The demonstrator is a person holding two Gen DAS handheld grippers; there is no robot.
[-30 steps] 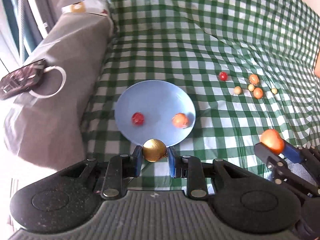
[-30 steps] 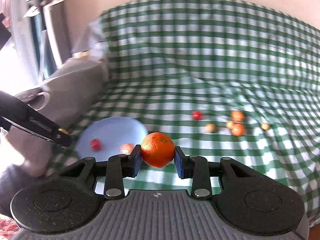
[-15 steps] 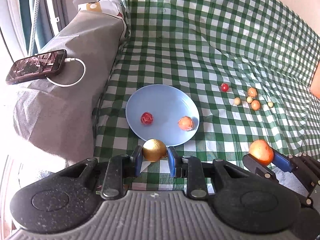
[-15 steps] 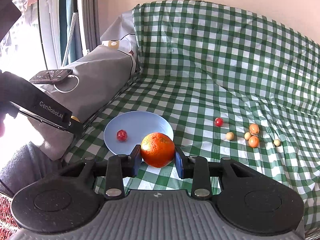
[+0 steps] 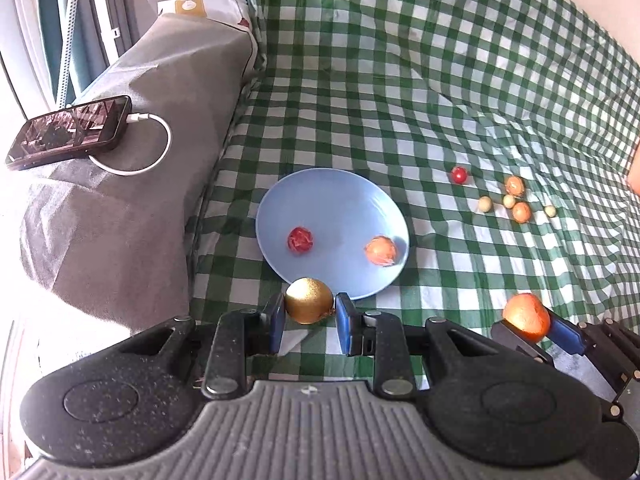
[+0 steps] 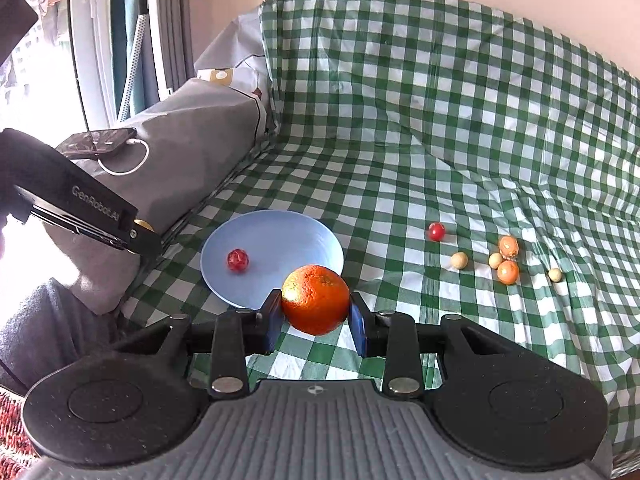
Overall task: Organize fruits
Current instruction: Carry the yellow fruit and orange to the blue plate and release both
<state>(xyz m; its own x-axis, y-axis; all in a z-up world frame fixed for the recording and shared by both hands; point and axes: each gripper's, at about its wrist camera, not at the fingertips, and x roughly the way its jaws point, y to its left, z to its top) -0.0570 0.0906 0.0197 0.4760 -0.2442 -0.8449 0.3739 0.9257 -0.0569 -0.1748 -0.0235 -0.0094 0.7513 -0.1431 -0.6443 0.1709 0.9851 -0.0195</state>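
Left hand-held gripper (image 5: 309, 320) clamps gold fruit (image 5: 308, 300) beside blue plate (image 5: 340, 200).

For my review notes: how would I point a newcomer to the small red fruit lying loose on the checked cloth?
Start at the blue plate on the green checked cloth and look right. The red fruit lies alone on the cloth, apart from a cluster of orange and pale fruits. It is the only red piece off the plate.

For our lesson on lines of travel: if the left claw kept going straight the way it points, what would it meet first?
Probably the blue plate, near its front rim: it lies just beyond the gold fruit held in the left claw. Depth is uncertain.
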